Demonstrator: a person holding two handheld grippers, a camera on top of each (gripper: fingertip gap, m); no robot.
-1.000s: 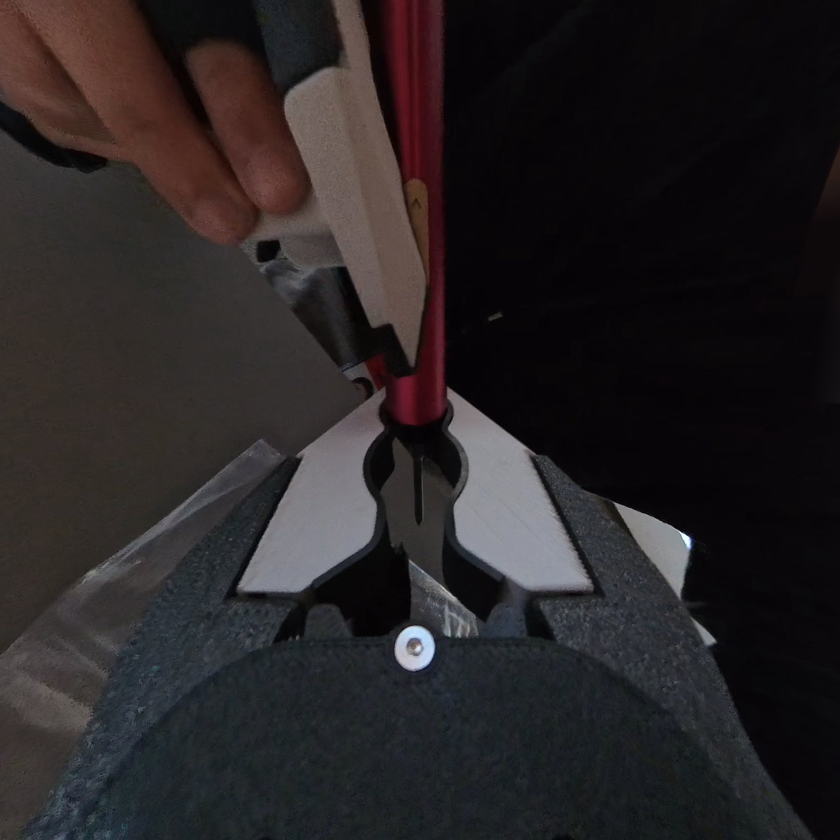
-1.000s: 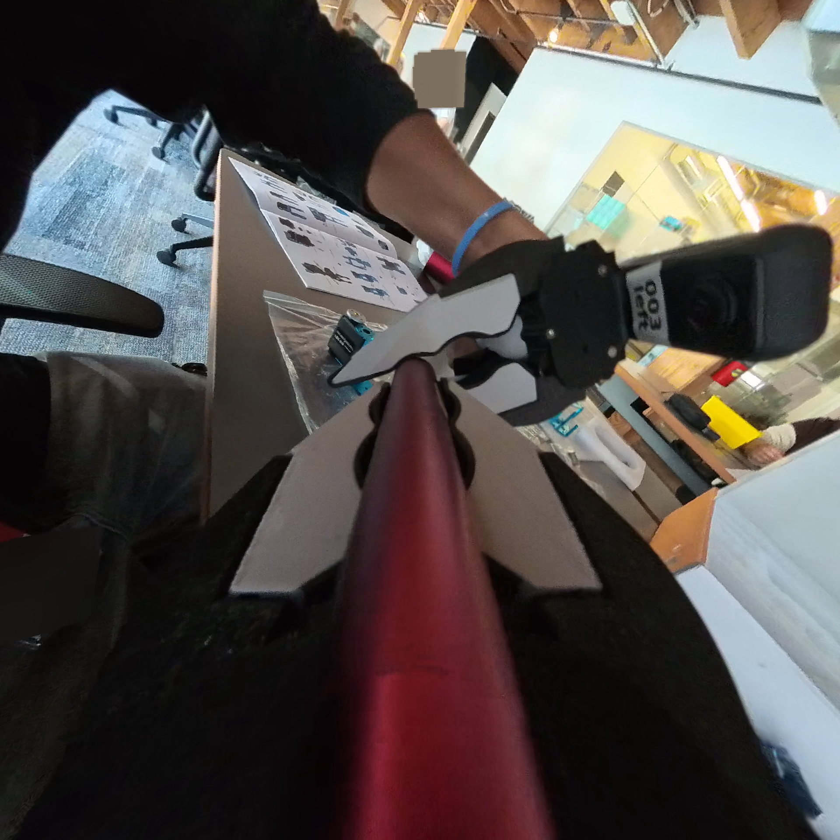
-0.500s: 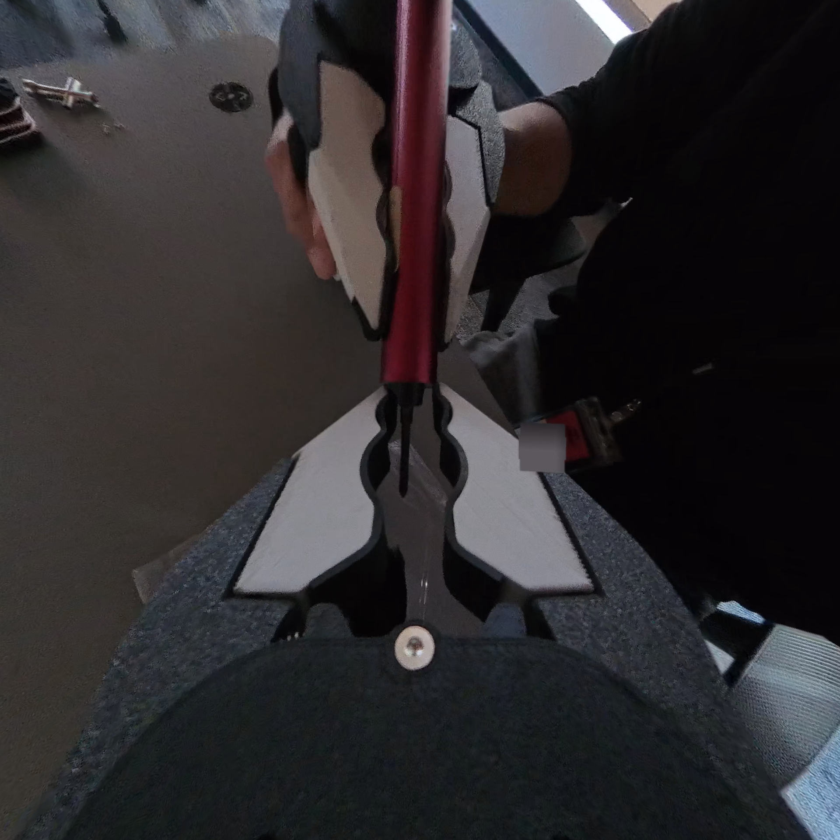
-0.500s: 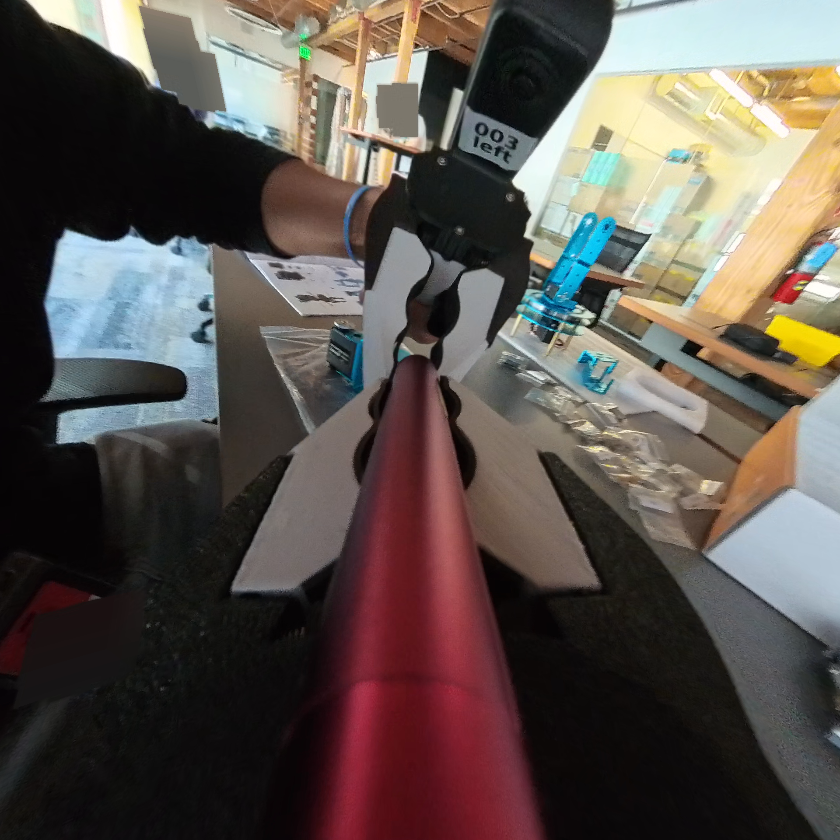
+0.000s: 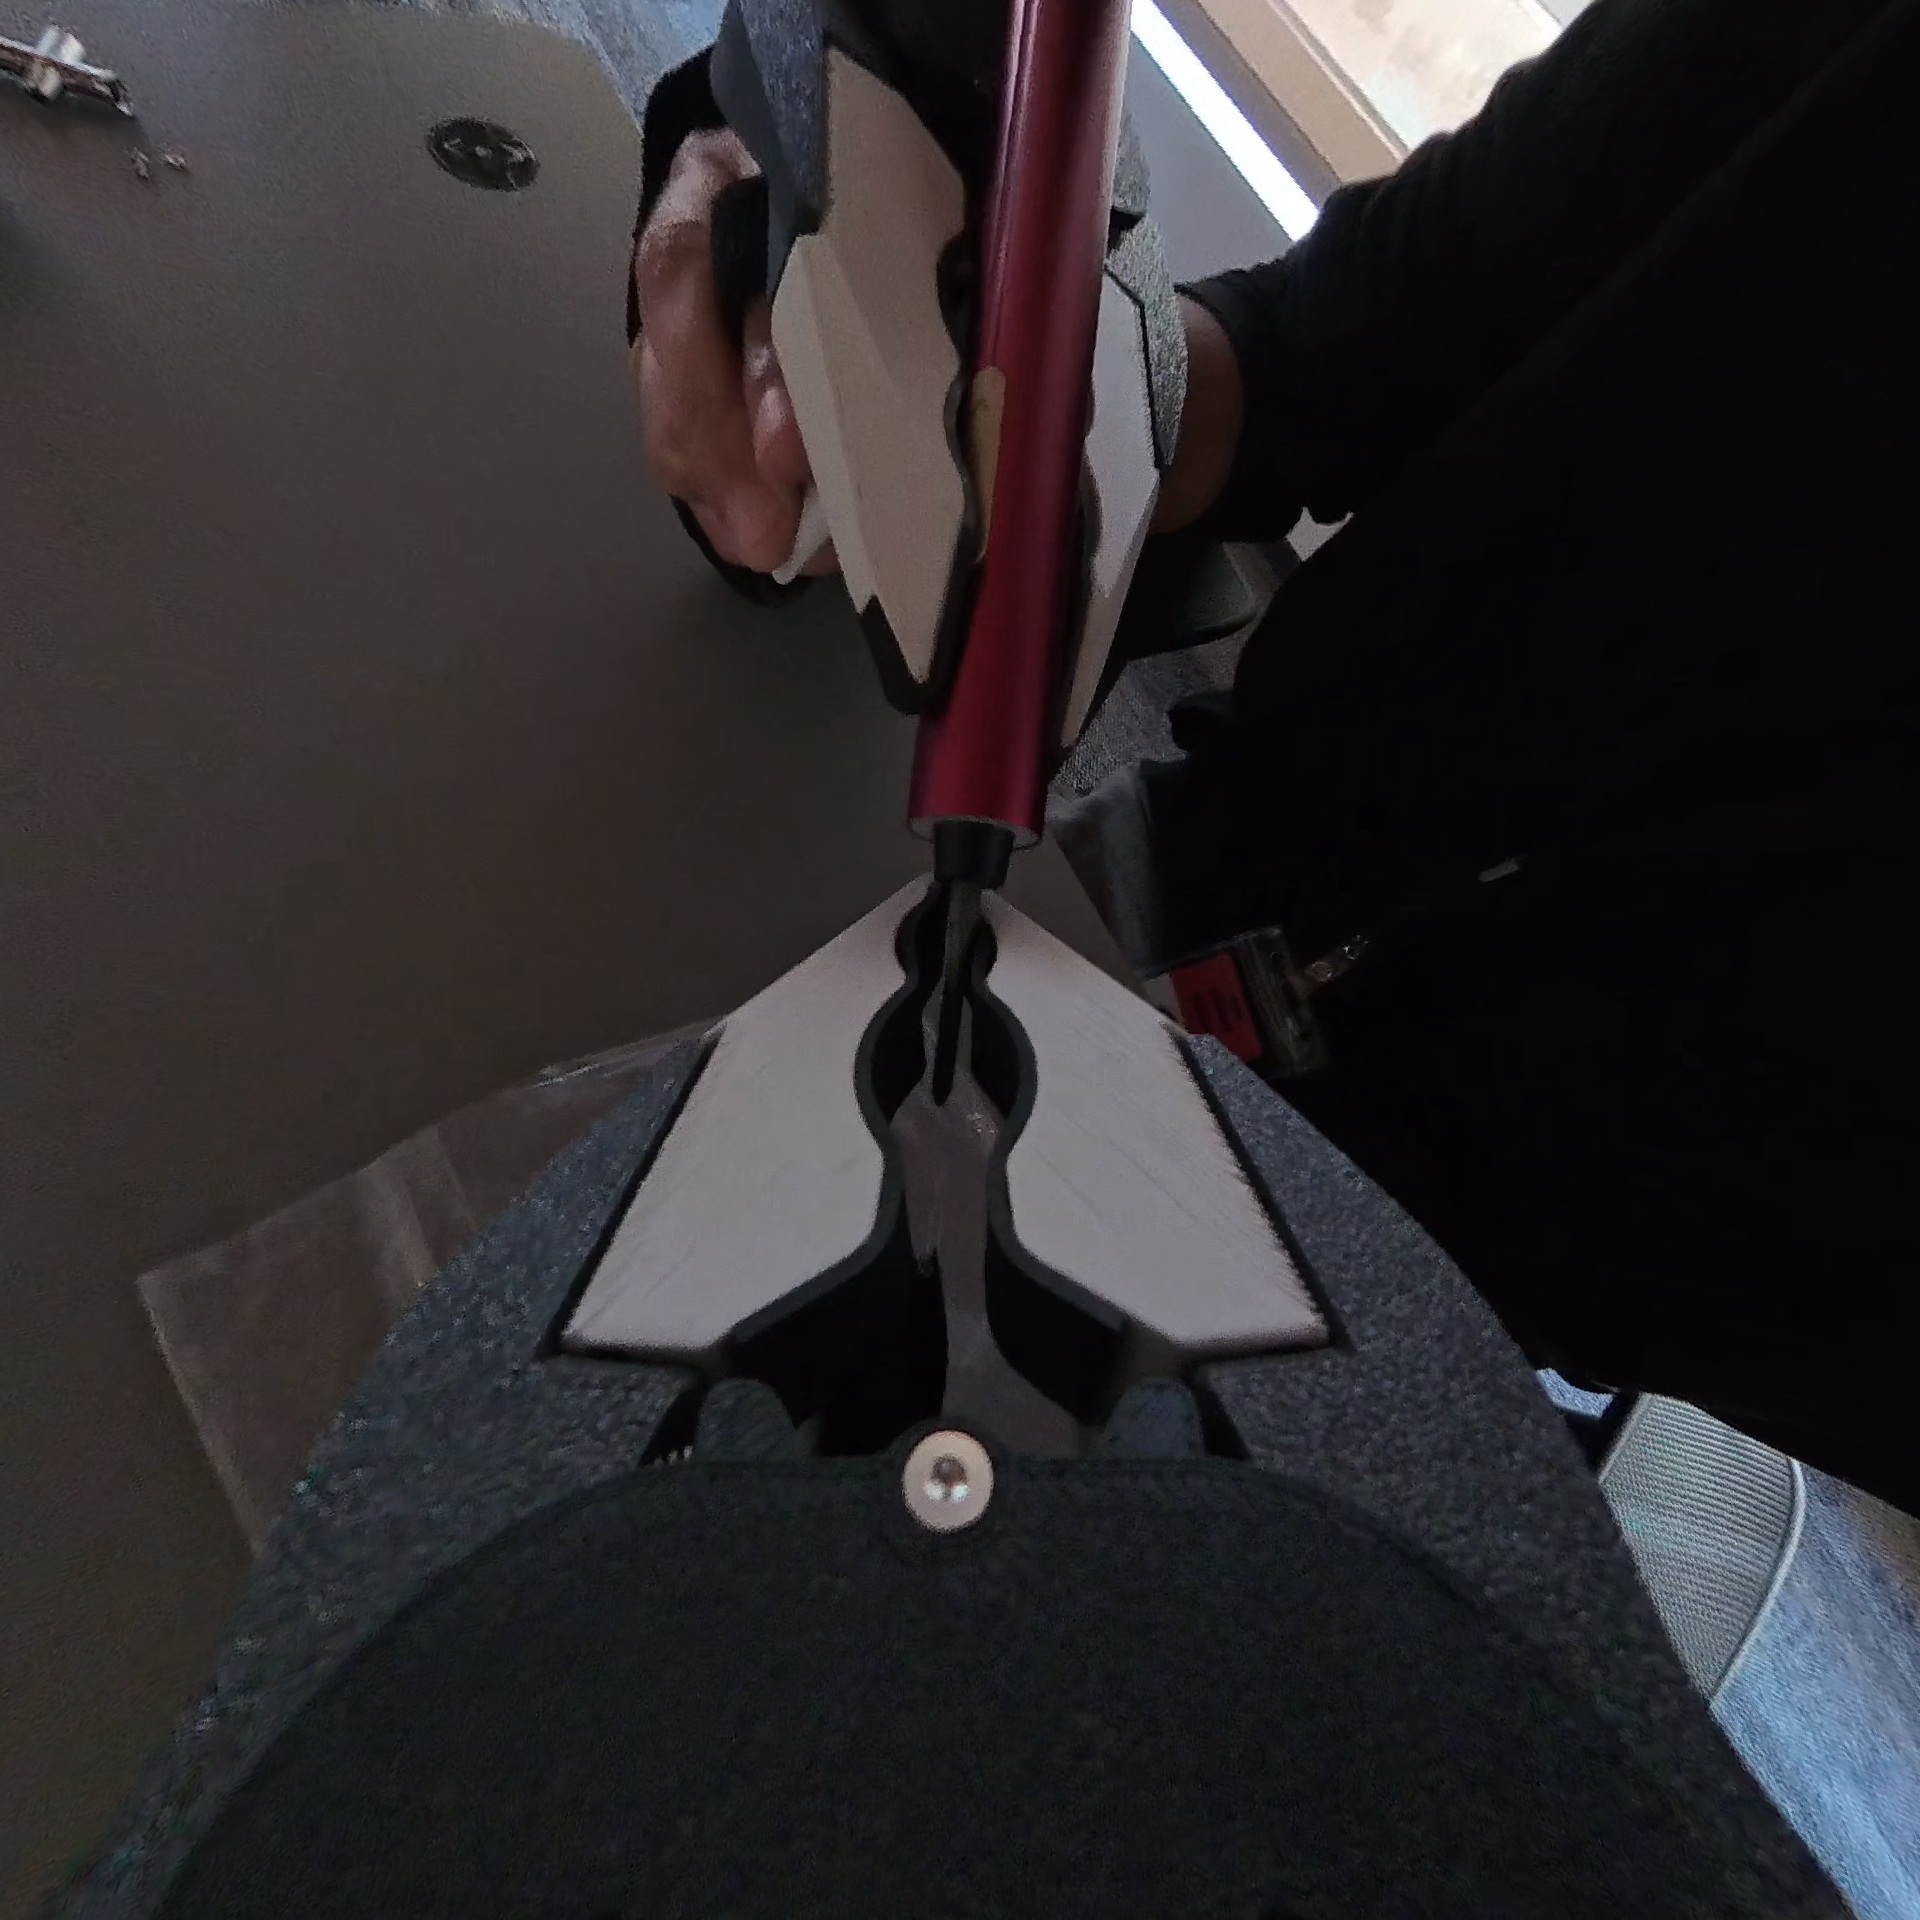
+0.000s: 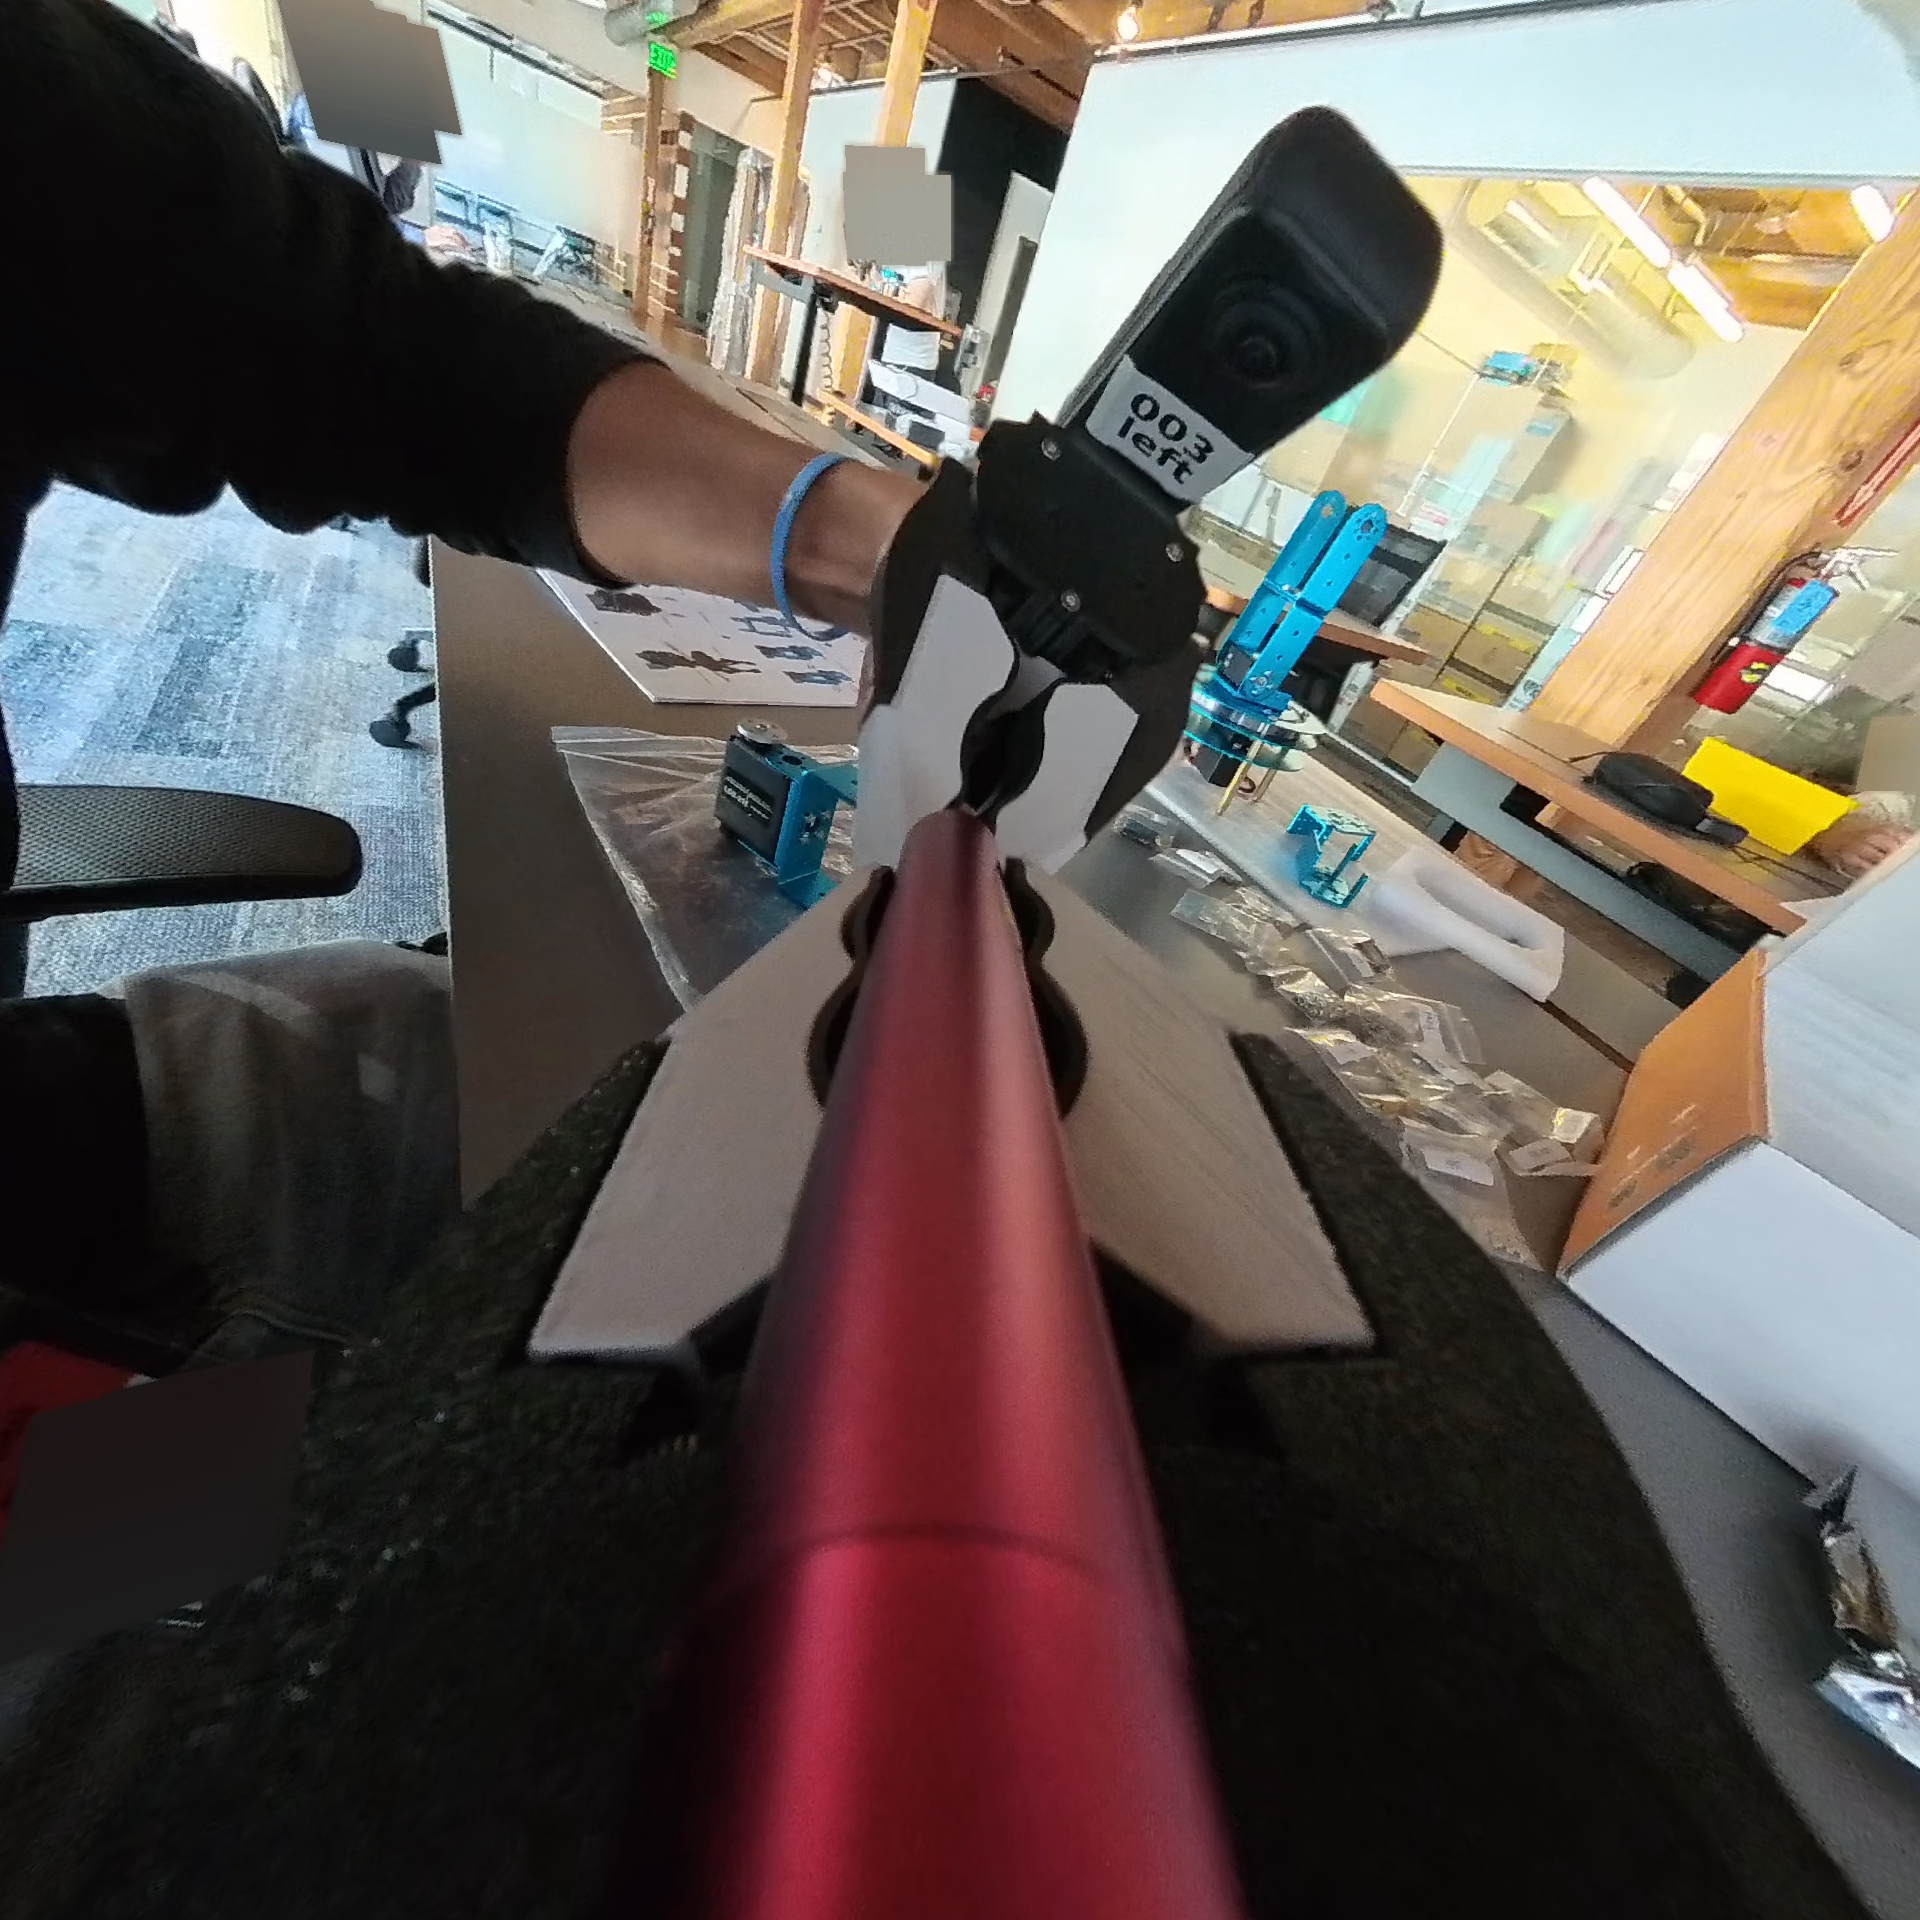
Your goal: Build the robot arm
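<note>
Black textured gripper bodies, white fingers (image 5: 769, 1195) (one silver screw (image 5: 943, 1492)), black sleeve (image 6: 260, 343), blue wristband (image 6: 795, 520).

Grey carpet (image 6: 208, 644), wooden posts (image 6: 1766, 499), glass-walled room (image 6: 1558, 343), brown desks (image 6: 1558, 748).

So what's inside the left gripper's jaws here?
The dark bit of the red screwdriver pokes between the left gripper fingertips, over crumpled clear plastic. What the nearly closed jaws pinch stays hidden.
</note>
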